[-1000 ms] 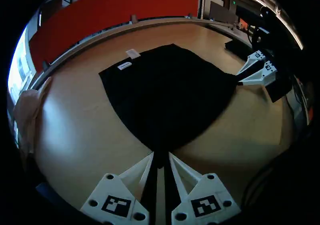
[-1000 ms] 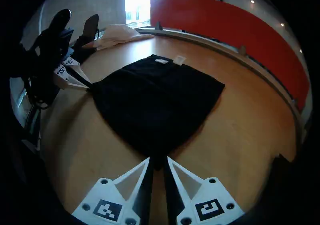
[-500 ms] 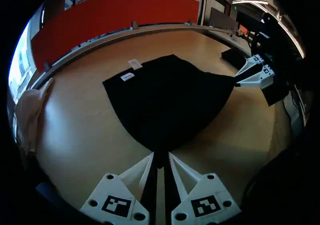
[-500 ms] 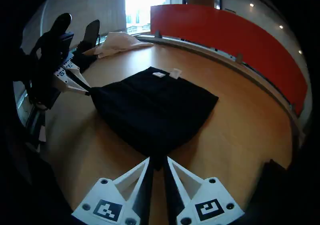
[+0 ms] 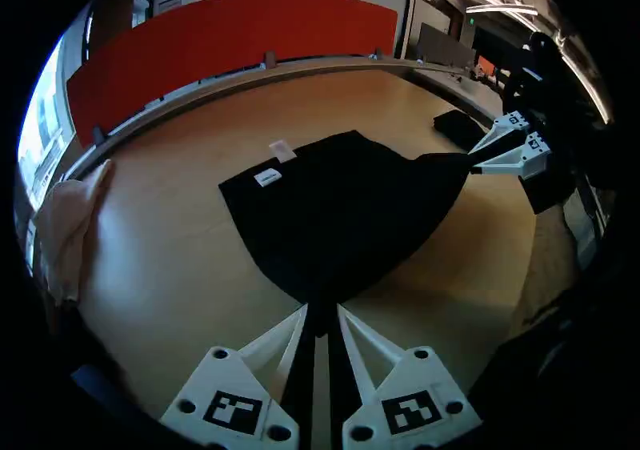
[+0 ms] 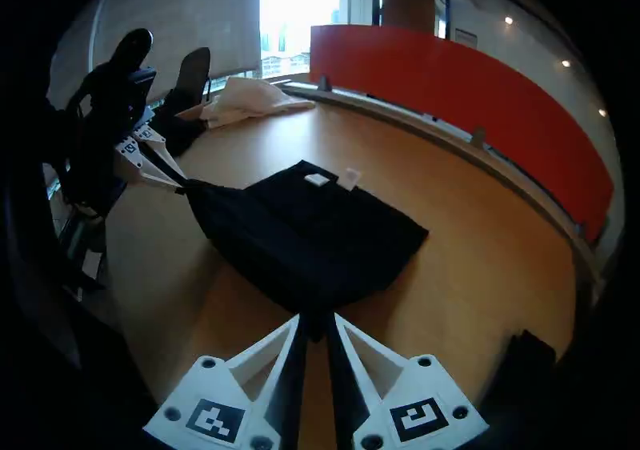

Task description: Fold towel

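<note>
As left hand-held gripper [image 5: 322,314] and right hand-held gripper [image 6: 318,320] clamp towel [image 5: 336,202] corners, open tabletop [image 5: 160,234]

Left gripper [image 5: 322,312] shows white triangular fingers [image 5: 276,346], black-and-white square markers [image 5: 235,411], round screw holes [image 5: 214,354]. Right gripper [image 6: 316,319], same white build, same markers.

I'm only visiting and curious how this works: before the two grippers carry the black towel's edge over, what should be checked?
1. One corner of the black towel pinched in the left gripper: ok.
2. The other corner pinched in the right gripper: ok.
3. Held edge raised off the wooden table: ok.
4. Far edge, with the white tags, lying flat: ok.
5. Cream cloth well apart from the towel: ok.
6. How deep each corner sits in its gripper: cannot tell.
</note>
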`<state>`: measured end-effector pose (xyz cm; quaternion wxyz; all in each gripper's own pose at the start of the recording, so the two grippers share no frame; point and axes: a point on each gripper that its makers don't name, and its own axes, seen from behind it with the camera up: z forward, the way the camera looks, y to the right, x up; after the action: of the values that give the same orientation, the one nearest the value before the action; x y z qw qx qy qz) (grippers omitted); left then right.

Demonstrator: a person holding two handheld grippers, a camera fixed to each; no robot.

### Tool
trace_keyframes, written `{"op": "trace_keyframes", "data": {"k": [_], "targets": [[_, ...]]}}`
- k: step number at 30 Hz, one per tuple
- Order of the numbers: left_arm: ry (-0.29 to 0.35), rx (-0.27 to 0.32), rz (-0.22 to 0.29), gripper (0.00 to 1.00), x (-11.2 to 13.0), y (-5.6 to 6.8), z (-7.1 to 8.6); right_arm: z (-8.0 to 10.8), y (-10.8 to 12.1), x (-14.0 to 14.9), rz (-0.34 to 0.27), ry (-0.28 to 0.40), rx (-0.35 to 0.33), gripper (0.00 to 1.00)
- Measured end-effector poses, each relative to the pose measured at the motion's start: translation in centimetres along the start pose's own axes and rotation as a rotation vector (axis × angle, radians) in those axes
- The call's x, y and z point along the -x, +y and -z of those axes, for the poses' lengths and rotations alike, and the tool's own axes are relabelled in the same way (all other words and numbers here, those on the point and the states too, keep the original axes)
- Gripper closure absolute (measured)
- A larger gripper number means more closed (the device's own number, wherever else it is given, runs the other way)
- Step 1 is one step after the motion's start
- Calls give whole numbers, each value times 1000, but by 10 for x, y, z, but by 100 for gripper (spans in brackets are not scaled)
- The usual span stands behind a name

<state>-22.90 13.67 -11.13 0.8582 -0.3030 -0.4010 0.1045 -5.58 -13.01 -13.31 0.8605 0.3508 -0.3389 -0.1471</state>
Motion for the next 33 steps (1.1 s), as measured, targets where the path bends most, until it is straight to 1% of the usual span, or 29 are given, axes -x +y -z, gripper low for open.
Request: {"op": "trace_keyframes", "data": {"k": [5, 11, 17, 23, 33], "targets": [[6, 13, 18, 90, -6, 5, 13, 13, -2, -8, 0, 12, -1, 84], [9, 15, 22, 90, -11, 9, 26, 25, -6, -15, 1, 19, -7, 84], [7, 23, 28, 90, -13, 16, 38, 36, -10, -19, 3, 20, -13, 84], [4, 34, 44, 90, -14, 21, 47, 45, -17, -21, -4, 22, -19, 84], [-1, 47, 43, 90, -13, 29, 60, 60, -26, -21, 1, 15, -26, 84]]}}
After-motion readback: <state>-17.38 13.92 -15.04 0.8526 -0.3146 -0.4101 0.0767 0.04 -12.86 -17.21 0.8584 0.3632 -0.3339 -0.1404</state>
